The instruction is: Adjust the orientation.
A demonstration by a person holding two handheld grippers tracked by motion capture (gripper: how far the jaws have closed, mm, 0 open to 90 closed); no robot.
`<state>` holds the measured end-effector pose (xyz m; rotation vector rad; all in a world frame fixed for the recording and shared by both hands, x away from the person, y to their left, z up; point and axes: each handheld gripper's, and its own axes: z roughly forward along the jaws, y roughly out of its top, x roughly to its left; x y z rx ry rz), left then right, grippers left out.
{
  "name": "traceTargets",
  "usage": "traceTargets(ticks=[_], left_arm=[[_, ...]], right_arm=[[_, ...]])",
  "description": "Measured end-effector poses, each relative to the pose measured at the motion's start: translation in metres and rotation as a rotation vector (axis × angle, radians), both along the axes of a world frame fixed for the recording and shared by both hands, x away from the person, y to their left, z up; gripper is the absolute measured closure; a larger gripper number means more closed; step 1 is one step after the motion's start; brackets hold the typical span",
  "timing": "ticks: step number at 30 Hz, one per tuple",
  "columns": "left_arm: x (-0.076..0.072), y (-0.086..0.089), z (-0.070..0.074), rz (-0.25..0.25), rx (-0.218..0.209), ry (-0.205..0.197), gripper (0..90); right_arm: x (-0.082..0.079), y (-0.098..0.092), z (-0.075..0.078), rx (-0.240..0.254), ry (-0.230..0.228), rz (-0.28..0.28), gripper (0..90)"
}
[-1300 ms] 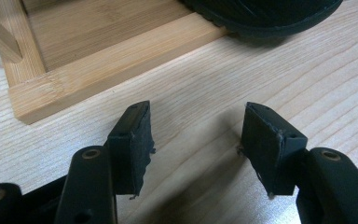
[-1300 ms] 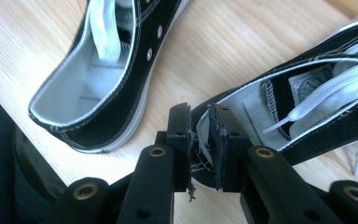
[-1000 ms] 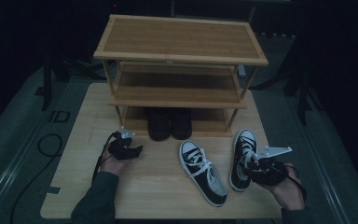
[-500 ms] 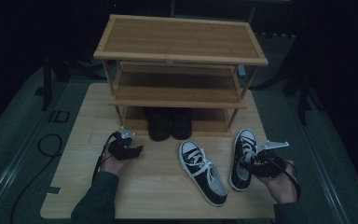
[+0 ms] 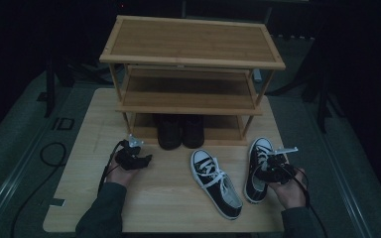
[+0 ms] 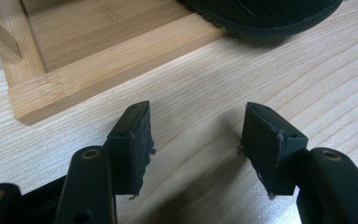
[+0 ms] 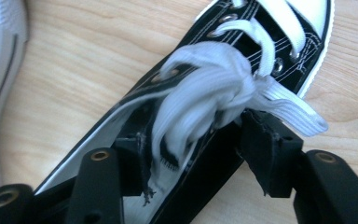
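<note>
Looking down from the high view, a three-tier bamboo shoe rack (image 5: 192, 64) stands at the twelve o'clock end of the pale wooden table (image 5: 168, 203), with a pair of dark boots (image 5: 181, 130) tucked on its bottom shelf. Two black-and-white canvas sneakers lie in front of it: the left sneaker (image 5: 216, 181) angled toward five o'clock, and the right sneaker (image 5: 258, 166) at about four o'clock from the rack, toe pointing at twelve. The right gripper (image 5: 274, 168) sits over that right sneaker's opening, while the left gripper (image 5: 140, 159) rests at eight o'clock, near the rack's front corner, apart from any shoe. In the left gripper view its jaws stand spread and empty over smooth, straight-grained wood, the rack's square bamboo foot at eleven o'clock and a ribbed rubber boot sole at one o'clock. In the right gripper view the jaws straddle the sneaker's side wall, one pad (image 7: 133, 163) inside the collar, the other outside, with the bunched flat white laces (image 7: 214, 88) between them; they have just been opening and closing and do not look pressed tight, so nothing is firmly pinched. To grip well, I judge the pads should slide deeper onto the stiff canvas wall beside the metal eyelets rather than the soft, slippery lace knot, then close squarely so the limp upper does not fold or twist on lifting.
</note>
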<state>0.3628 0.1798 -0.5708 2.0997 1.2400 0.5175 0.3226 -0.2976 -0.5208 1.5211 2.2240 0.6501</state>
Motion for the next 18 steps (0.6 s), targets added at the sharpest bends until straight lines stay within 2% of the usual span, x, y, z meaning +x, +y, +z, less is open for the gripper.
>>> traceTargets(ticks=[5, 8, 13, 18], left_arm=[[0.0001, 0.0001, -0.0001, -0.001, -0.001, 0.0, 43.0], [0.0001, 0.0, 0.0, -0.001, 0.0, 0.0, 43.0], [0.0001, 0.0001, -0.0001, -0.001, 0.0, -0.001, 43.0], [0.0003, -0.0002, -0.0002, 0.001, -0.001, -0.002, 42.6]], right_arm=[[0.0039, -0.0019, -0.0007, 0.012, -0.006, -0.046, 55.6], [0.005, -0.0015, -0.0013, -0.002, -0.002, -0.046, 60.5], [0.0033, -0.0035, 0.0005, -0.02, -0.008, -0.052, 74.8], [-0.0014, -0.0073, 0.0039, -0.035, -0.009, -0.046, 80.6]])
